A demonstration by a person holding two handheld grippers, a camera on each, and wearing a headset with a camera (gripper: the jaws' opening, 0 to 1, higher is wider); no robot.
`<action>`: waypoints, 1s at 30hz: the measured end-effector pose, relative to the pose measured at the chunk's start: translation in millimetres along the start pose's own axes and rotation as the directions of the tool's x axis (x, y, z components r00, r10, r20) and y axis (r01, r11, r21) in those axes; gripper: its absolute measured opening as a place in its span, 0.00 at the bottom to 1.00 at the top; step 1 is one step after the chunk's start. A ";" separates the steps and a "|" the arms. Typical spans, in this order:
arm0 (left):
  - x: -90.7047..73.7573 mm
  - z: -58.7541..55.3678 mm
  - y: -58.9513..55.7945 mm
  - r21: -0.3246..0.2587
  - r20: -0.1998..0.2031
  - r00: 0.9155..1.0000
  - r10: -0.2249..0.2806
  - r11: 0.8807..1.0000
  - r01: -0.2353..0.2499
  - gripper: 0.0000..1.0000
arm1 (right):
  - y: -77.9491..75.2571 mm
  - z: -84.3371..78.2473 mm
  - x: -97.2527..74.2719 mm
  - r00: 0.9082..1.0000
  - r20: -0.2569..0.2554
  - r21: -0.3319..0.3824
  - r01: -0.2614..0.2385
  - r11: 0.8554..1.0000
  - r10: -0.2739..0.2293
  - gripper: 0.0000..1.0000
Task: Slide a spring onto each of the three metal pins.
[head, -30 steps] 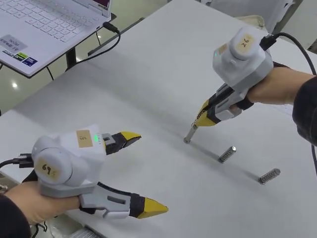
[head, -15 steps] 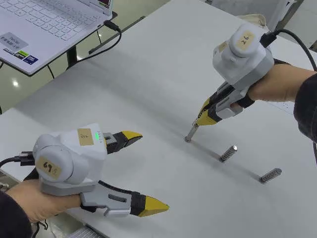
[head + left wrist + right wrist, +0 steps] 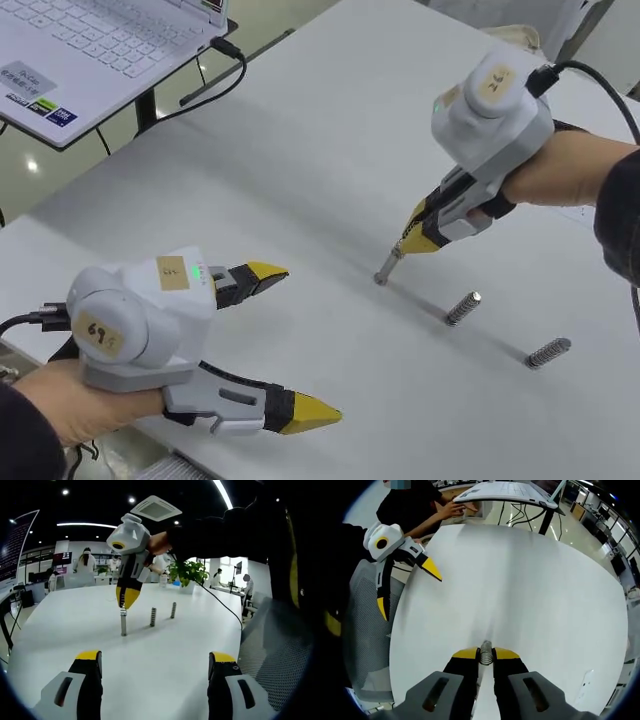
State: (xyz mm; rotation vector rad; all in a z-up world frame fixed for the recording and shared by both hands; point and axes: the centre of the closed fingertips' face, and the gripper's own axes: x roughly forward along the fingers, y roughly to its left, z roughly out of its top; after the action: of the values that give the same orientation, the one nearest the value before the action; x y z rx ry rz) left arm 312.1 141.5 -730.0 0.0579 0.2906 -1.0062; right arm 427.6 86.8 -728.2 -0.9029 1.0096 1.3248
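White and broad, the desk (image 3: 300, 170) is seen under office ceiling lights. A laptop (image 3: 90, 50) is set on a stand past its far left edge, and a black cable (image 3: 215, 85) is run from the laptop along that edge. A potted plant (image 3: 189, 572) and several people are seen beyond the desk in the left gripper view, and a mesh chair (image 3: 362, 645) is seen beside it in the right gripper view.

Three pins are stood in a row on the desk. The first pin (image 3: 385, 268) is bare along its lower part. The second pin (image 3: 462, 308) and the third pin (image 3: 548, 352) are ribbed along their length, as if coils were already carried.

The right gripper (image 3: 403, 246) is held tilted just above the first pin, its fingers closed to a narrow gap on a spring (image 3: 485, 652). The spring's lower end is met by the pin's top in the left gripper view; whether it is threaded on cannot be told.

The left gripper (image 3: 300, 340) is held near the desk's near edge, well apart from the pins, its fingers spread wide with nothing between them. No object is placed between it and the pins.

Against the picture from half a second before, hardly any change is found: the spring is kept at the first pin, and the left gripper is kept open in the same place.
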 end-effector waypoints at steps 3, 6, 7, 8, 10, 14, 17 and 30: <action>0.1 -0.3 -1.1 -0.001 0.000 1.000 -0.002 1.000 0.002 0.85 | 1.3 -0.7 3.4 1.000 -0.005 -0.001 -0.002 1.000 0.002 0.08; 0.0 -0.9 -1.3 -0.004 -0.002 1.000 -0.003 1.000 0.003 0.85 | 0.1 -1.5 9.9 1.000 -0.015 -0.010 -0.002 1.000 0.002 0.08; 0.0 -0.8 -1.0 -0.003 -0.002 1.000 -0.001 1.000 0.001 0.85 | 1.0 -1.3 11.1 1.000 -0.016 -0.012 -0.003 1.000 0.003 0.08; -0.1 -0.8 -0.9 -0.004 -0.001 1.000 -0.001 1.000 0.001 0.85 | 1.0 -0.9 11.8 1.000 -0.017 -0.013 -0.002 1.000 0.002 0.08; -0.2 -1.3 -0.8 -0.003 -0.003 1.000 -0.002 1.000 0.002 0.85 | 1.3 -1.5 13.7 1.000 -0.022 -0.014 -0.003 1.000 0.003 0.08; -0.1 -1.3 -0.6 -0.005 -0.002 1.000 -0.002 1.000 0.002 0.85 | 1.6 -3.9 17.1 0.999 -0.033 -0.017 -0.003 1.000 0.003 0.08; 0.5 -1.7 -0.4 -0.006 -0.004 1.000 -0.003 1.000 0.003 0.85 | 1.1 -5.2 19.9 0.999 -0.036 -0.017 -0.003 1.000 0.002 0.08; 2.4 0.0 1.8 -0.008 -0.003 1.000 -0.005 1.000 0.005 0.84 | 1.3 -13.5 34.2 0.999 -0.052 -0.016 -0.005 1.000 0.004 0.08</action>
State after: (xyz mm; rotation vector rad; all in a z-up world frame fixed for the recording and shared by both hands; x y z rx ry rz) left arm 314.7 140.5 -730.8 0.0514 0.2975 -1.0095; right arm 424.7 85.3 -764.8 -0.9522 1.0429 1.3206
